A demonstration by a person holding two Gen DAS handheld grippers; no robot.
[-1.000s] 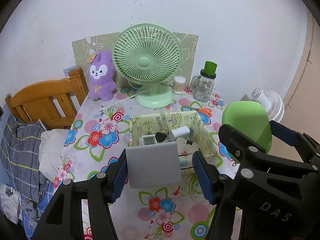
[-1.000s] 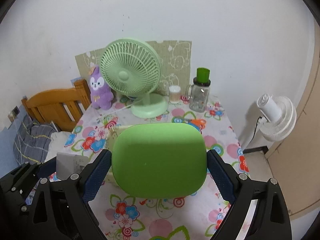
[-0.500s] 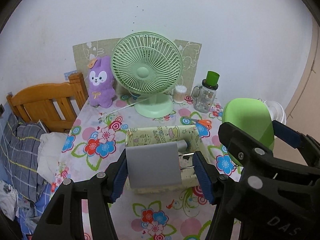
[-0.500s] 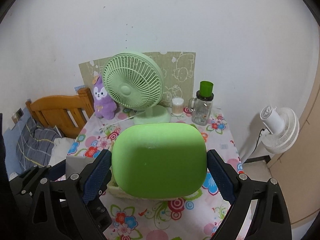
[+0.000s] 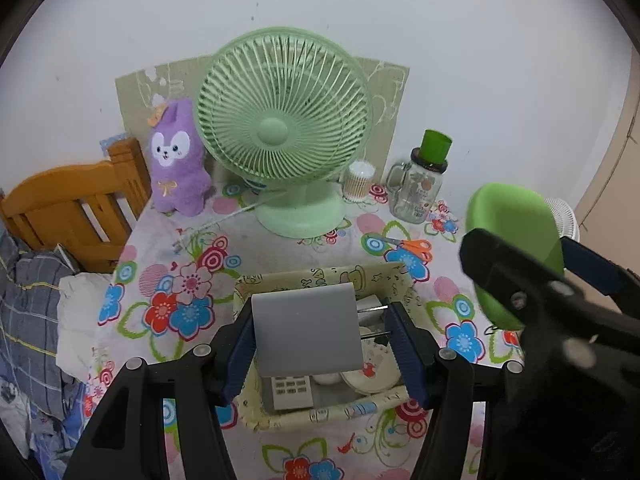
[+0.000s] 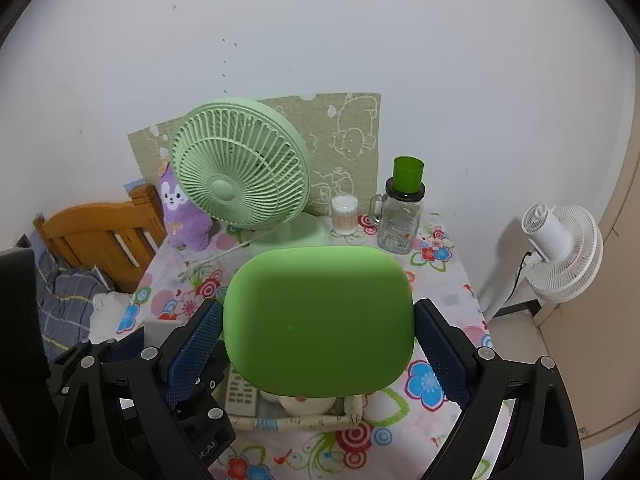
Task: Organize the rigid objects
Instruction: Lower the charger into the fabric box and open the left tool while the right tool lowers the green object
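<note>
My left gripper [image 5: 322,338] is shut on a flat grey metal case [image 5: 306,330] and holds it above a cream patterned storage box [image 5: 320,278] on the floral table. The box holds a remote control [image 5: 290,390], a round white dish [image 5: 372,372] and other small items. My right gripper [image 6: 318,346] is shut on a rounded green case [image 6: 318,322], held above the box's near right part; the green case also shows in the left wrist view [image 5: 514,232]. The box rim [image 6: 296,422] shows below it.
A green desk fan [image 5: 284,132], a purple plush toy [image 5: 178,164], a cotton-swab jar [image 5: 358,180] and a glass jar with a green cup [image 5: 424,184] stand at the back. Orange scissors [image 5: 412,246] lie behind the box. A wooden bed frame [image 5: 76,208] is left, a white floor fan [image 6: 560,252] right.
Both grippers have pulled back and risen with their cases still held, then come in over the box, so its inside with the remote and dish now shows below them.
</note>
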